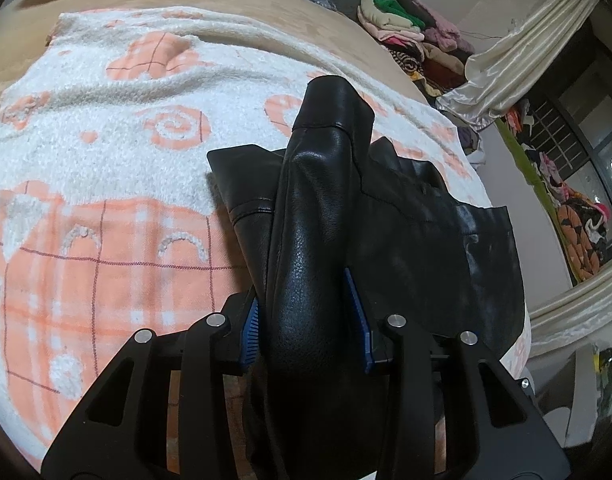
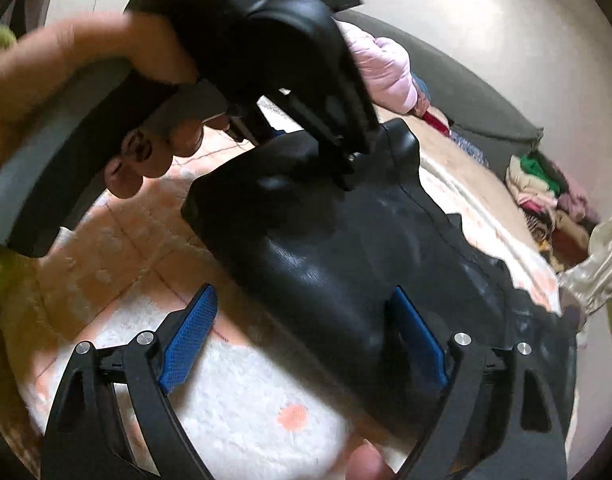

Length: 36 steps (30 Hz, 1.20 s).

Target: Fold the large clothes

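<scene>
The left hand (image 2: pixel 146 152) wraps round the handle of its tool, fingers curled underneath, and angles the tool down toward the bed. The left hand-held gripper (image 1: pixel 309 316) has its blue-padded jaws drawn in close on a thick fold of the black leather jacket (image 1: pixel 405 240), the pads pressing the bunched leather on both sides. From the grip the fold rises ahead of the jaws as a rounded hump, and the remainder of the jacket spreads flat on the bed to the right of and beyond this gripper.

The right hand-held gripper (image 2: pixel 306 336) also tilts down, and its view is smeared by motion. Its jaws stand wide, with nothing pinched: the near edge of the jacket lies between and below them, close to the right blue pad (image 2: pixel 417 340), though I cannot tell whether it touches. A fingertip (image 2: pixel 365 460) shows at the bottom edge behind this gripper.

Under the jacket lies a fluffy white blanket with orange checked patterns (image 1: pixel 106 160), spread over the tan bed (image 1: pixel 266 12). Far beyond the left gripper, to its right, a heap of mixed clothes (image 1: pixel 409 36) lies beside a cream satin curtain (image 1: pixel 525 52).
</scene>
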Available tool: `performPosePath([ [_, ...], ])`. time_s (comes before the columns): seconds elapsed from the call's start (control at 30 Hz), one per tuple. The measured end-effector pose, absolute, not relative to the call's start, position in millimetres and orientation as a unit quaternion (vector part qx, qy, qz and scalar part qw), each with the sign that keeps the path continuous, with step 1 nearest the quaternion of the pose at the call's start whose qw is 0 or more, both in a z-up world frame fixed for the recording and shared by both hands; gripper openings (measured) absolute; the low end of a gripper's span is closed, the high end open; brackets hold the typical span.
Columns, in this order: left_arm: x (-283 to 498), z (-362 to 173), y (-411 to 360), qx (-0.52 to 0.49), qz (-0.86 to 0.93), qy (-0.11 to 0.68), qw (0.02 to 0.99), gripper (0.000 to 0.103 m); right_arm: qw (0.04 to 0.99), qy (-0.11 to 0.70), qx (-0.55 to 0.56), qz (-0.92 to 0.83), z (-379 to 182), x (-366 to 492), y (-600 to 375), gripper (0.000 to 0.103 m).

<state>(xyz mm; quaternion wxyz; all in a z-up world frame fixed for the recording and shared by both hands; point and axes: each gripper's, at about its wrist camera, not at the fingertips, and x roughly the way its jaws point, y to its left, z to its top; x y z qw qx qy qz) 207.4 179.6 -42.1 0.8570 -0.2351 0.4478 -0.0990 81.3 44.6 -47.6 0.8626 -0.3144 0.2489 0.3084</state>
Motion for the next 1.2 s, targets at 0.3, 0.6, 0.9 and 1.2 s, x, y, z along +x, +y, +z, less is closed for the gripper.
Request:
performPosePath([
  [0.3,209,-43,181,-0.235,-0.099,0.448,0.857,0.031,0.869,0.208,-0.348,0.283,-55,81,66,0.086],
  [0.6,211,-45,187,-0.223,-0.075,0.449,0.862,0.059,0.87,0.179,-0.339,0.308,-51,67,60,0.035],
  [0.9,216,-57,195,-0.249,-0.082,0.464,0.846,0.066,0.88,0.182,-0.299,0.32,-36,76,47,0.029],
  [1.2,212,-52,185,-0.275,-0.111,0.459,0.838,0.029,0.883,0.186,-0.283,0.325,-27,85,39,0.025],
])
